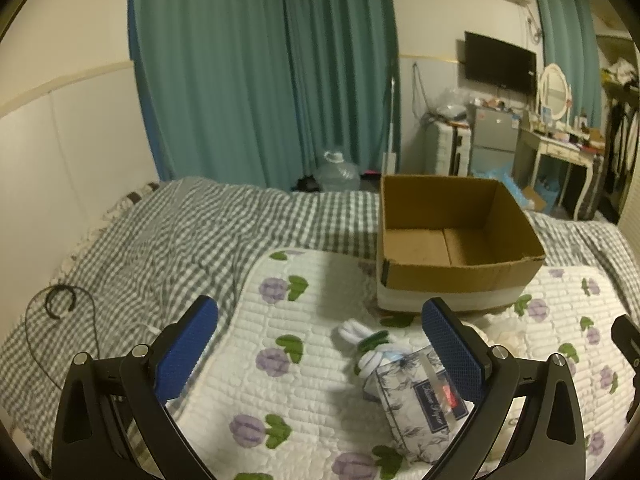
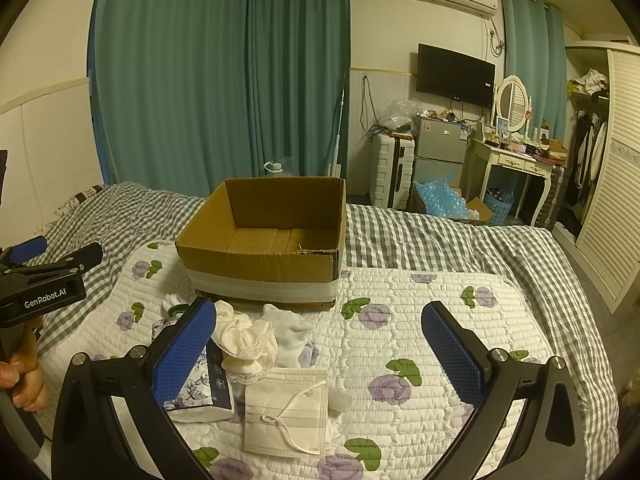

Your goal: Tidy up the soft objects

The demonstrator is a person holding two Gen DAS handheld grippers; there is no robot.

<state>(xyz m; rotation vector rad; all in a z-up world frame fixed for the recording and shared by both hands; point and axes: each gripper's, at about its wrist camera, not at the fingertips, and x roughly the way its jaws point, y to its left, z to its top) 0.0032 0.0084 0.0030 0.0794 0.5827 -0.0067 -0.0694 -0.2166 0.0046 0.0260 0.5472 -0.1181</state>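
An open cardboard box (image 1: 460,240) (image 2: 264,240) stands empty on a white floral quilt (image 1: 280,360) (image 2: 400,320). In front of it lie a floral tissue pack (image 1: 416,404) (image 2: 196,388), a white and green rolled sock (image 1: 368,344) (image 2: 174,304), a cream scrunchie (image 2: 244,336), a white sock (image 2: 292,332) and a white face mask (image 2: 286,412). My left gripper (image 1: 320,352) is open above the quilt, left of the tissue pack. My right gripper (image 2: 320,344) is open above the scrunchie and mask. The left gripper also shows in the right wrist view (image 2: 56,256).
The quilt lies on a grey checked bed cover (image 1: 180,232) (image 2: 460,240). A black cable and ring (image 1: 60,300) lie at the left. Teal curtains, a fridge (image 2: 440,152), a dressing table (image 2: 516,160) and a wardrobe (image 2: 612,184) stand beyond the bed.
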